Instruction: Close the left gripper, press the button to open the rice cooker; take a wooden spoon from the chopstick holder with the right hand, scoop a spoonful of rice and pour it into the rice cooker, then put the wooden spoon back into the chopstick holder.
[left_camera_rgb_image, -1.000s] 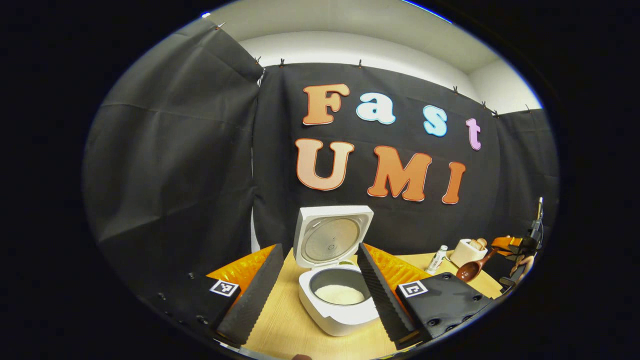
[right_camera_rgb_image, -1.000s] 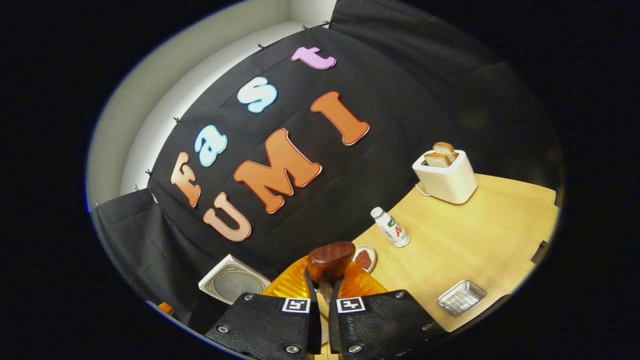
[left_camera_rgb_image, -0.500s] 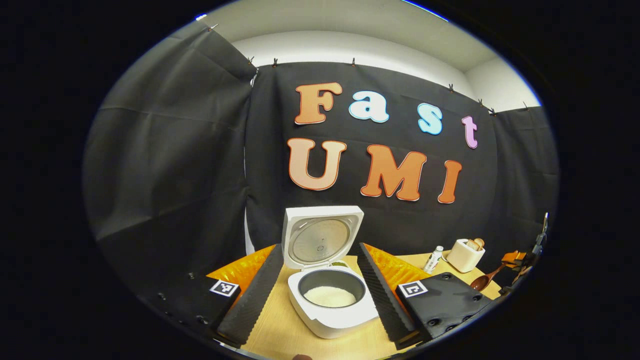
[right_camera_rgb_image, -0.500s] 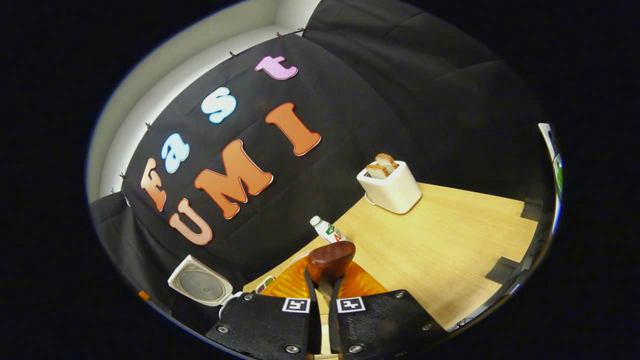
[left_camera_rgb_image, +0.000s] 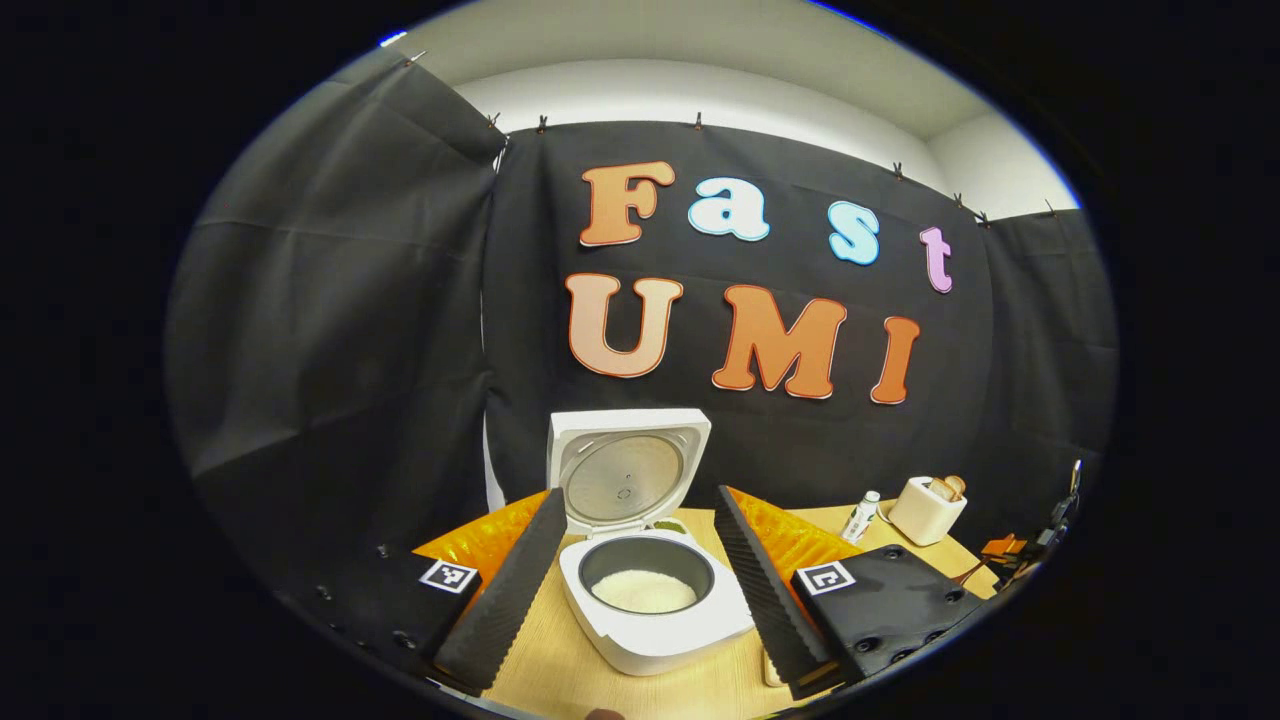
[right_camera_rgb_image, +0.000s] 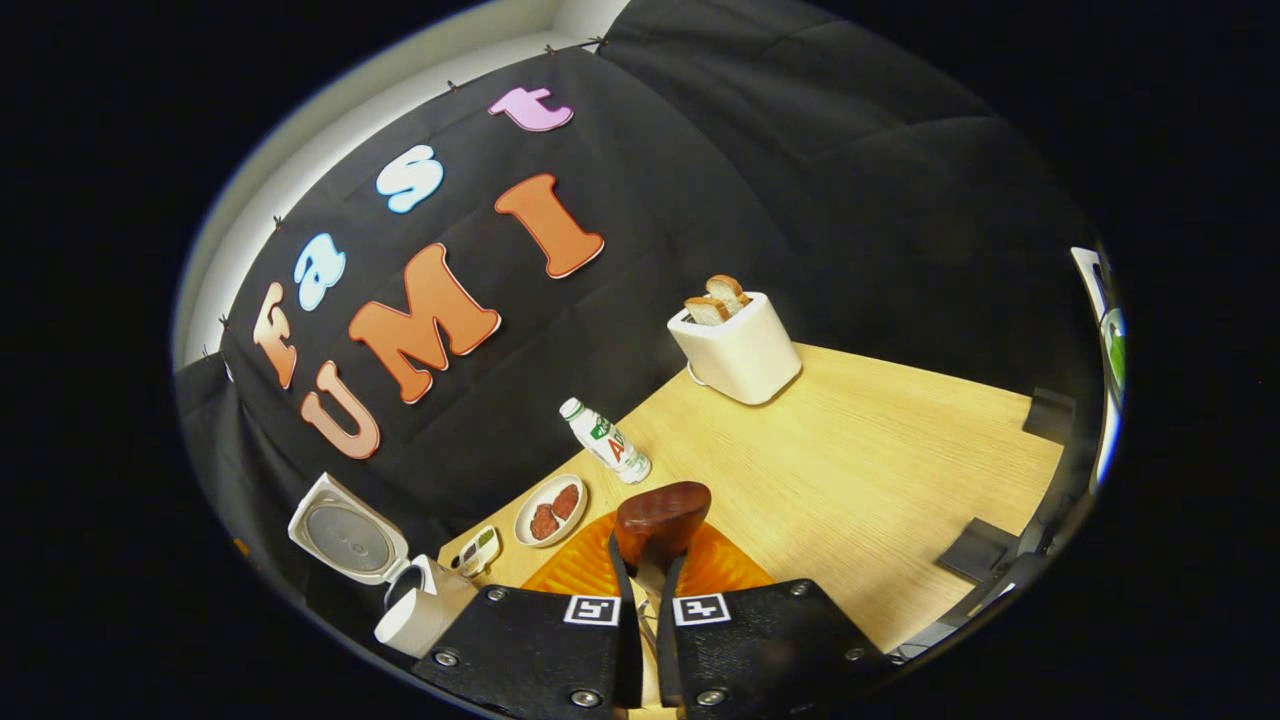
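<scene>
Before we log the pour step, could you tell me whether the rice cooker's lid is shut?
No, the rice cooker stands with its lid raised upright, and white rice shows in the pot.

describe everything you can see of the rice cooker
The rice cooker is a white, boxy, rounded appliance that looks like plastic, standing on the wooden table. Its hinged lid stands upright at the back, showing a round metallic inner plate. The dark inner pot holds a low layer of white rice. In the left gripper view it sits between the left tool's spread fingers, which do not seem to touch it. The right gripper view shows its lid and a white corner of the body at the lower left.
</scene>
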